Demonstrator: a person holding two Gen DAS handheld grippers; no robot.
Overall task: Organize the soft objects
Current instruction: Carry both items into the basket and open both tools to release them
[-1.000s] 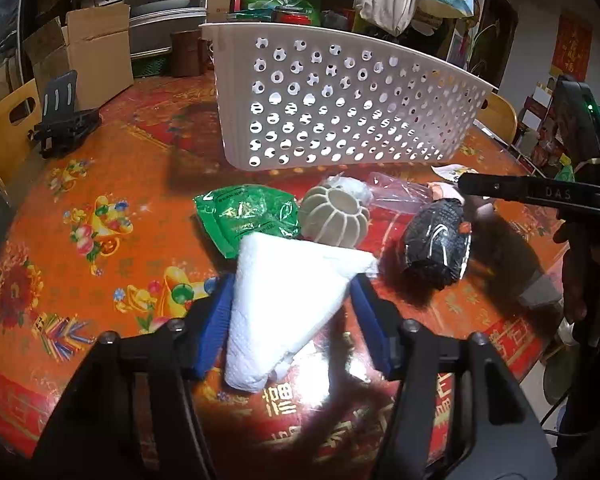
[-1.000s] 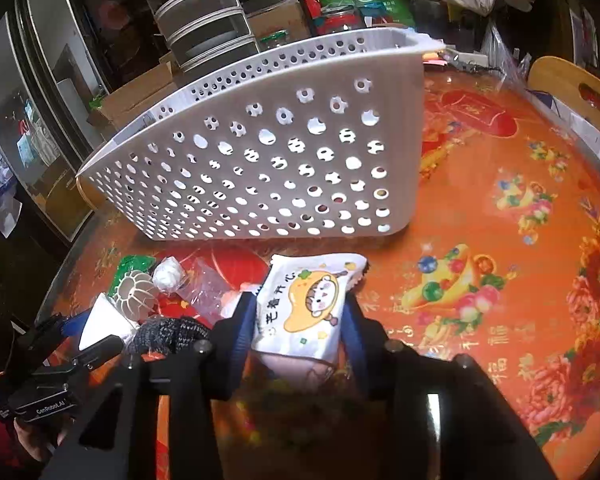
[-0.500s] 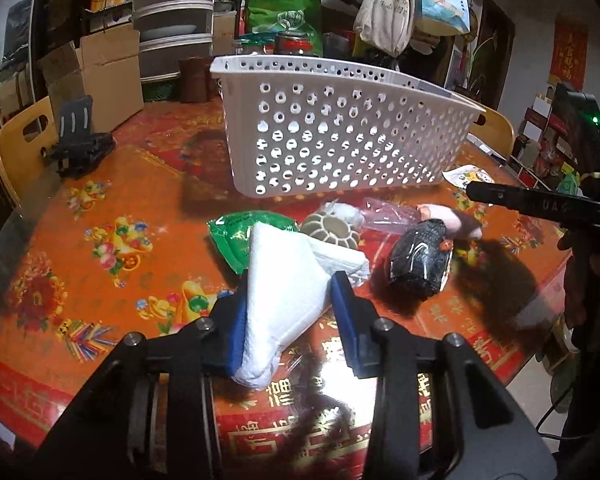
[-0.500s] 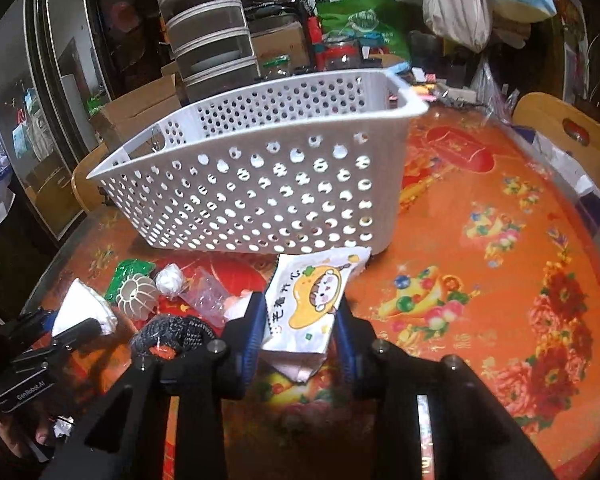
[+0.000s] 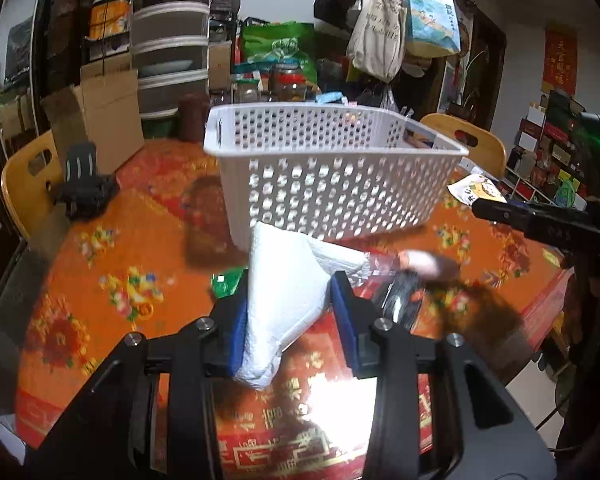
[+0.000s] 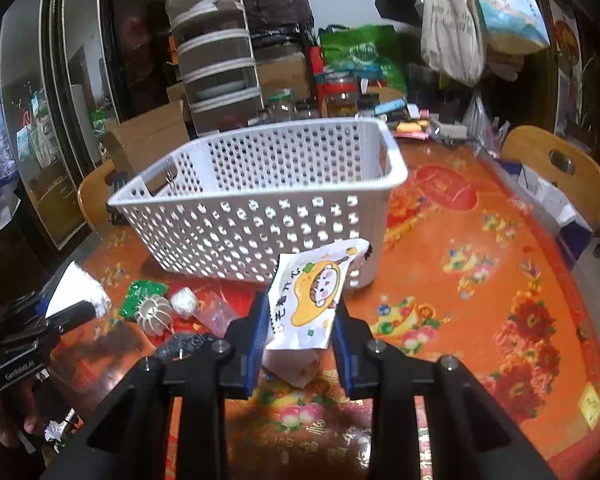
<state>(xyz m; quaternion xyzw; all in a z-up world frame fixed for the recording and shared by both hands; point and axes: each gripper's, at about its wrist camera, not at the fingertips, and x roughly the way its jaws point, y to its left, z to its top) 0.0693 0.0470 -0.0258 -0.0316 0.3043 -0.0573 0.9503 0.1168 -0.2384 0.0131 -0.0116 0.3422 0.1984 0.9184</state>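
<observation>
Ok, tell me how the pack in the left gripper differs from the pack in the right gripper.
The white tissue pack is plain and unprinted; the snack packet carries a yellow cartoon and writing. The white tissue pack looks thick and padded, the snack packet flat and thin. Both are clamped between blue pads, off the table, in front of the white basket.

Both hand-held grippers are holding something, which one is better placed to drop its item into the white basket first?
Probably the right hand-held gripper: its cartoon snack packet already overlaps the white basket wall near a corner. The left hand-held gripper holds its white tissue pack lower.

Cluttered room: wooden chairs (image 6: 556,168), drawer tower (image 6: 216,64), hanging bags (image 5: 380,36).
</observation>
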